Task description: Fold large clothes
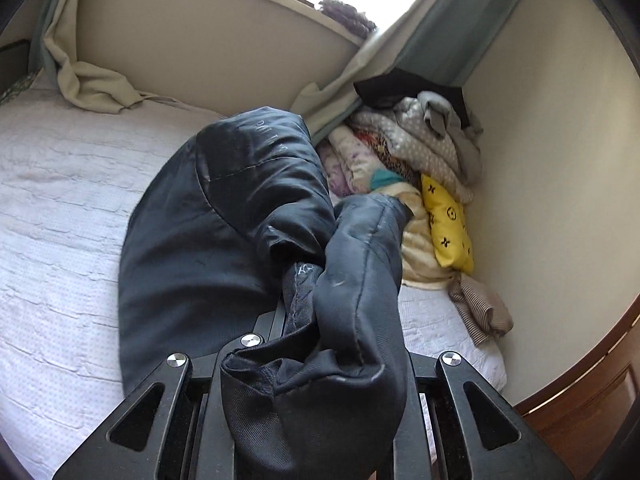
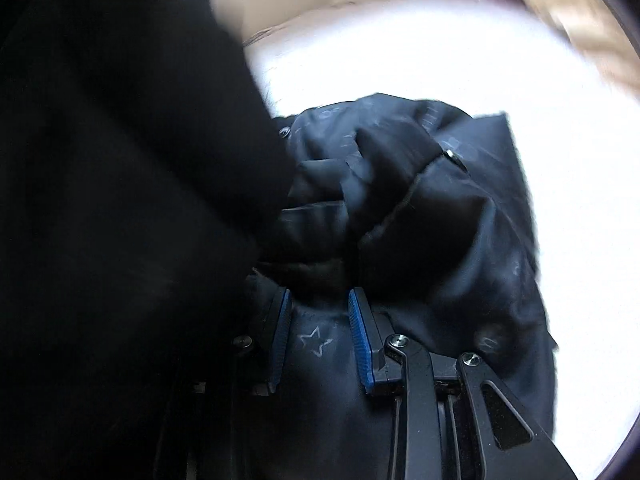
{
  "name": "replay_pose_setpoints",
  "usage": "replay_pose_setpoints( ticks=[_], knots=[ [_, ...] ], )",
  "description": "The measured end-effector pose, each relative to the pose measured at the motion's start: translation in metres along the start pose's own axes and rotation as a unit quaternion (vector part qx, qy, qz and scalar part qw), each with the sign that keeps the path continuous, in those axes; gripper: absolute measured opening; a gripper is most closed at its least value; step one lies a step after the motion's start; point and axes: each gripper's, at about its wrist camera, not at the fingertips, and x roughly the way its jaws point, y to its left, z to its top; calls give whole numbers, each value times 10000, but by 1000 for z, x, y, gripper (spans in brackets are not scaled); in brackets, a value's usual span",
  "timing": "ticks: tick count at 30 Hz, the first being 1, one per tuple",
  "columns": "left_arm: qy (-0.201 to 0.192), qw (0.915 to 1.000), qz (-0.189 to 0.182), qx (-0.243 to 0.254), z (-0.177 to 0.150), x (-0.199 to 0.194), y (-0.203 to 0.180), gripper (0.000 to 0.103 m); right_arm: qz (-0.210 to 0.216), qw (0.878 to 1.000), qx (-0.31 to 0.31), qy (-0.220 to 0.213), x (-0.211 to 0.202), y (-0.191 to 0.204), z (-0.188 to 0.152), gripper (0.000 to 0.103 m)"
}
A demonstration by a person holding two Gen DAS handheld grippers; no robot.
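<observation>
A large dark navy padded jacket (image 1: 224, 216) hangs bunched over a white bed (image 1: 60, 208). My left gripper (image 1: 308, 320) is shut on a fold of the jacket; the fabric drapes over its fingers and hides the tips. In the right wrist view, my right gripper (image 2: 318, 320) has its blue pads (image 2: 358, 328) pressed on a thick bunch of the same jacket (image 2: 440, 216), with a star-printed lining between them. This view is blurred and its left half is filled by dark cloth.
A pile of folded clothes and blankets (image 1: 408, 168) with a yellow patterned pillow (image 1: 448, 224) lies in the bed's far right corner against the wall. A striped cloth (image 1: 480, 308) lies near the bed edge. Curtains (image 1: 400, 60) hang behind.
</observation>
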Motion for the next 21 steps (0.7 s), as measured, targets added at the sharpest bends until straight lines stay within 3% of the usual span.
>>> replay_pose_setpoints(
  ticks=[3, 7, 8, 11, 15, 17, 19, 21],
  knots=[
    [108, 9999, 54, 95, -7, 13, -14, 21, 560, 9936, 982, -61, -41, -42, 6, 27],
    [280, 9987, 229, 372, -23, 41, -42, 21, 808, 9761, 1948, -518, -90, -101, 5, 30],
    [326, 9979, 299, 478, -31, 50, -50, 21, 805, 9704, 2169, -693, -104, -116, 4, 35],
    [477, 9945, 494, 787, -54, 75, -70, 22, 675, 9586, 2516, -1151, -138, -148, 1, 35],
    [606, 9866, 800, 1283, -86, 104, -90, 23, 383, 9527, 2558, -1596, -174, -168, 0, 35],
    [581, 9808, 986, 1578, -101, 116, -100, 24, 397, 9537, 2490, -1638, -181, -172, -1, 35],
    [504, 9758, 1102, 1823, -112, 120, -106, 25, 774, 9560, 2480, -1366, -176, -177, -1, 35],
    [434, 9723, 1149, 1987, -120, 121, -109, 26, 1275, 9520, 2602, -986, -161, -184, -3, 42]
  ],
)
